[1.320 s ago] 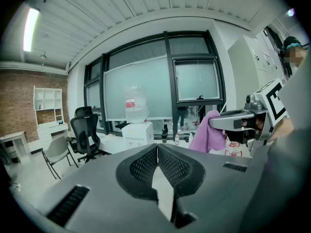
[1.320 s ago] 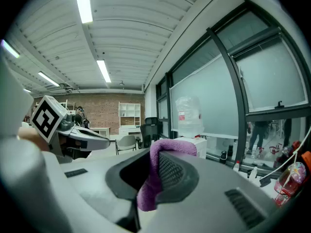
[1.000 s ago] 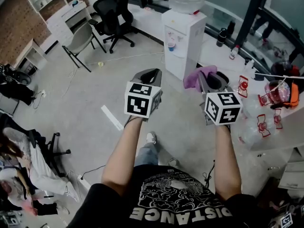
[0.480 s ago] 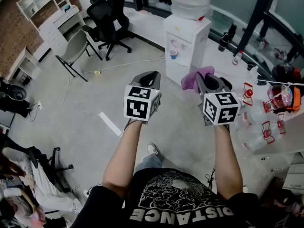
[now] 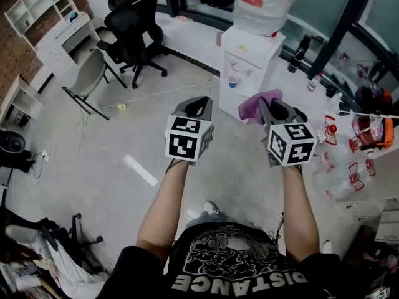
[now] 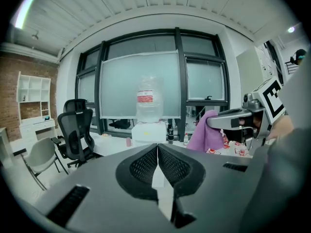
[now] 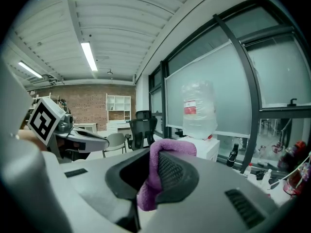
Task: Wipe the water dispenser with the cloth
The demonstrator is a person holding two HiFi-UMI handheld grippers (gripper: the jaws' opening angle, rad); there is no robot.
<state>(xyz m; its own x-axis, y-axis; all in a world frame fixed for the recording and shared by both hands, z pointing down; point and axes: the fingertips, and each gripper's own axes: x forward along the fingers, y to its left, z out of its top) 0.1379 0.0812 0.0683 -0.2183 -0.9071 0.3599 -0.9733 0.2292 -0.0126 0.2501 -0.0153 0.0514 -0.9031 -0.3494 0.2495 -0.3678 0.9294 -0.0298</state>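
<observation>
Here the right tool [image 7: 156,166] is closed on the cloth [image 7: 148,181], which is clamped between its two ribbed pads. The cloth is purple and soft-napped. It rises through the closed jaws as a thick fold, curls over the top of one pad, and a short end hangs below the pads. In the head view it bulges out as a rumpled mass at the inner side of the tool's tip. The left tool [image 6: 157,154] is held level with the right one and well apart from it. Its jaws meet along their front edges, and nothing lies between them.

The water dispenser [image 5: 248,64] stands upright on the floor [image 5: 112,136], ahead of both tools and apart from the cloth. It is a white box-shaped cabinet. An inverted clear bottle [image 5: 265,5] with a red-and-white label sits on its top. A small cup [image 5: 233,81] sits in the recess on its front face. A black office chair [image 5: 132,23] stands to the left of the dispenser, and frosted windows [image 6: 141,81] run behind it.
</observation>
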